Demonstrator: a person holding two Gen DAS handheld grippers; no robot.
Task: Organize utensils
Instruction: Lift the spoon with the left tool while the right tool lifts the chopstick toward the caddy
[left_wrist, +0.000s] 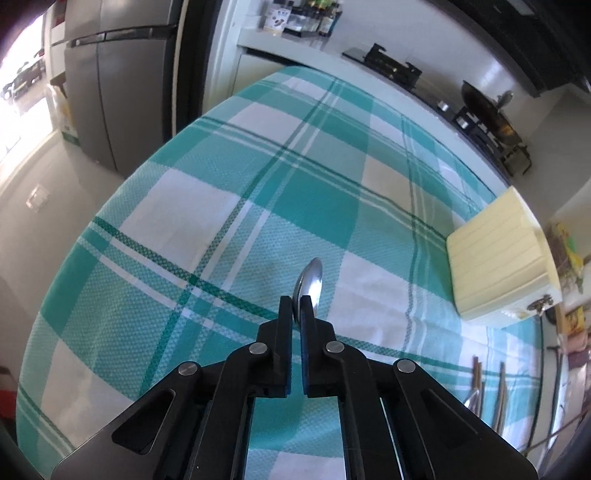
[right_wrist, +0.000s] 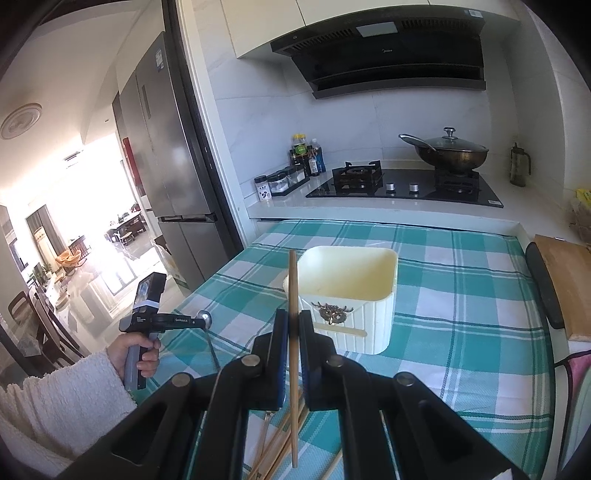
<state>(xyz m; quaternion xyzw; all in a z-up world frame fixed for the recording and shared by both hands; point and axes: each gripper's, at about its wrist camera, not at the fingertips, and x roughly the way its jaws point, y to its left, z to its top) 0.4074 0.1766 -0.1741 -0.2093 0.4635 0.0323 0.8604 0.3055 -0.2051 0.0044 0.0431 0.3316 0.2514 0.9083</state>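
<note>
Left hand-held gripper (left_wrist: 298, 308) clamping shiny metal spoon (left_wrist: 310, 286), right hand-held gripper (right_wrist: 294, 323) pinching 1 seemingly wooden chopstick (right_wrist: 293, 291), ribbed cream holder (right_wrist: 351, 299)

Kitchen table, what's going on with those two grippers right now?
A person is sorting utensils by hand-held grippers. The left gripper is shut on a spoon, held above the checked cloth. The right gripper is shut on a chopstick, in front of the cream holder, which looks empty. More chopsticks lie on the cloth below.

Both wrist views — shared tablecloth (left_wrist: 258, 206).
</note>
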